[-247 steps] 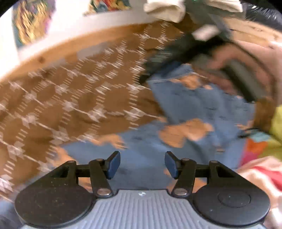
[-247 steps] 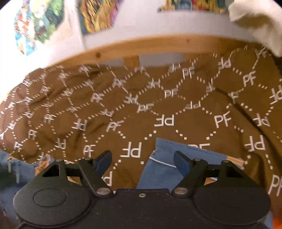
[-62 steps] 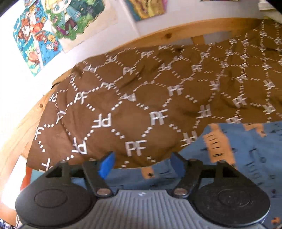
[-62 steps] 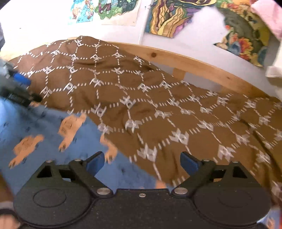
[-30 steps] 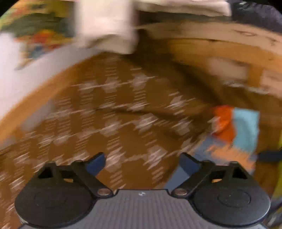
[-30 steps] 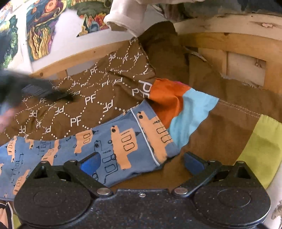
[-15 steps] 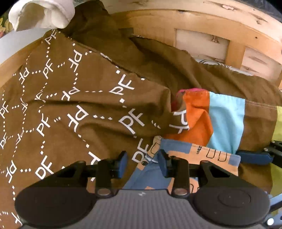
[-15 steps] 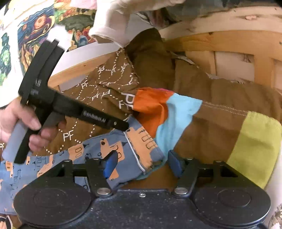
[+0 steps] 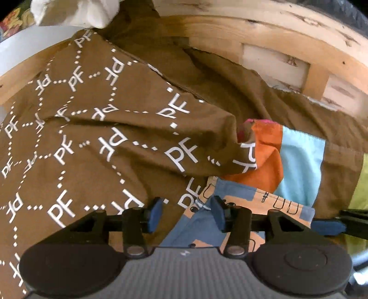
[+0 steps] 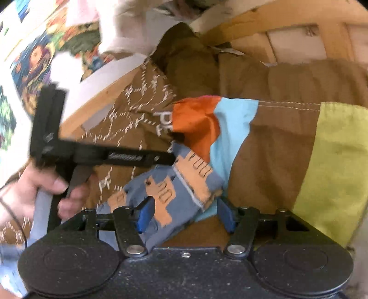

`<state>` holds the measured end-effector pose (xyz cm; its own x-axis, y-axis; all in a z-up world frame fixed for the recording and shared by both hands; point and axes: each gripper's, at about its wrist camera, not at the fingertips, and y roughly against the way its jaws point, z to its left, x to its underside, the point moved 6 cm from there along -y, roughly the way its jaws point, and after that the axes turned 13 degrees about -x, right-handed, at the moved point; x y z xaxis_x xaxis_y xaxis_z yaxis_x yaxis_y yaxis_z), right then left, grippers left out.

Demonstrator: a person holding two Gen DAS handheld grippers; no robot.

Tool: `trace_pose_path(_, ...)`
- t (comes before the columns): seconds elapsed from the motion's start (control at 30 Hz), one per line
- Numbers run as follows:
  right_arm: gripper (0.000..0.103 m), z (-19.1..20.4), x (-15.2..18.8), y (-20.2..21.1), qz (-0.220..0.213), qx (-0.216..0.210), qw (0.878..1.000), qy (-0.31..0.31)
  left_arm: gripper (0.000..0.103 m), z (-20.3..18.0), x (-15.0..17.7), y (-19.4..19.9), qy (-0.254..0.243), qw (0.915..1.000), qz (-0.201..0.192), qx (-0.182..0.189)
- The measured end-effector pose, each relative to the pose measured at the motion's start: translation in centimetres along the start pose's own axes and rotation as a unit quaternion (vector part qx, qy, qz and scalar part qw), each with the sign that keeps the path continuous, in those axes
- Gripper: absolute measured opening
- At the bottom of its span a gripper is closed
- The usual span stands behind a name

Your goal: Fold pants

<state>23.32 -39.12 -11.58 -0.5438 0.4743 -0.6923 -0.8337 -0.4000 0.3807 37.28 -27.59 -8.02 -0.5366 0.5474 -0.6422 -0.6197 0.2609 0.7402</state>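
The pants (image 9: pixel 232 207) are blue with orange print and lie on a brown bedspread (image 9: pixel 96 138). In the left wrist view one corner of the pants end lies between the fingers of my left gripper (image 9: pixel 186 212), which are apart. In the right wrist view the pants (image 10: pixel 177 188) end bunches between the fingers of my right gripper (image 10: pixel 185 214), which are also apart. The left gripper (image 10: pixel 170 158) shows there too, its tip at the far corner of the same end, held by a hand (image 10: pixel 46 191).
A pillow (image 10: pixel 271 138) with orange, light blue, brown and lime panels lies just beyond the pants end. A wooden bed frame (image 9: pixel 264 39) runs behind it. White cloth (image 9: pixel 76 11) hangs at the top. Posters (image 10: pixel 34 69) cover the wall.
Both grippers swung from the waist side to the pants end by the pillow. Over the last half second the cloth end has bunched up between the right fingers; the left fingers have widened a little.
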Motion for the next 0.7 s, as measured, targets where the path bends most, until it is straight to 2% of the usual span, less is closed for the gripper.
trace_pose_path(0.1, 0.047, -0.8, 0.2, 0.6, 0.004, 0.01, 0.999, -0.04, 0.052, 1.0, 0.3, 1.7, 0.05, 0.9979, -0.009, 0.039)
trace_pose_path(0.13, 0.046, -0.8, 0.4, 1.0, 0.006, 0.012, 0.999, -0.049, 0.052, 1.4, 0.6, 2.4, 0.065, 0.9966, -0.009, 0.051)
trace_pose_path(0.2, 0.046, -0.9, 0.6, 1.4, 0.004, 0.016, 0.998, -0.058, 0.052, 1.7, 1.4, 2.9, 0.061, 0.997, 0.001, 0.048)
trace_pose_path(0.27, 0.05, -0.8, 0.7, 0.8, 0.007, 0.025, 0.998, -0.059, 0.049, 1.4, 2.4, 2.3, 0.024, 0.9993, 0.026, 0.016)
trace_pose_path(0.33, 0.064, -0.8, 0.6, 0.0, 0.002, 0.024, 0.997, -0.072, 0.044, 0.8, 3.6, 0.8, -0.023, 0.9975, 0.057, -0.035)
trace_pose_path(0.4, 0.073, -0.5, 0.3, -0.6, -0.003, 0.019, 0.997, -0.072, 0.046, 0.7, 4.1, 0.2, -0.03, 0.9968, 0.057, -0.047)
trace_pose_path(0.47, 0.075, -0.4, 0.2, -0.9, -0.012, 0.015, 0.997, -0.071, 0.047, 1.0, 4.2, 0.0, -0.018, 0.9972, 0.056, -0.045)
trace_pose_path(0.67, 0.063, -1.5, 0.0, -0.7, -0.045, 0.0, 0.995, -0.088, 0.048, 2.3, 4.9, 0.1, 0.006, 0.9979, 0.055, -0.034)
trace_pose_path(0.7, 0.056, -1.6, 0.0, -0.7, -0.048, 0.002, 0.995, -0.088, 0.048, 2.5, 5.0, 0.0, 0.009, 0.9978, 0.055, -0.035)
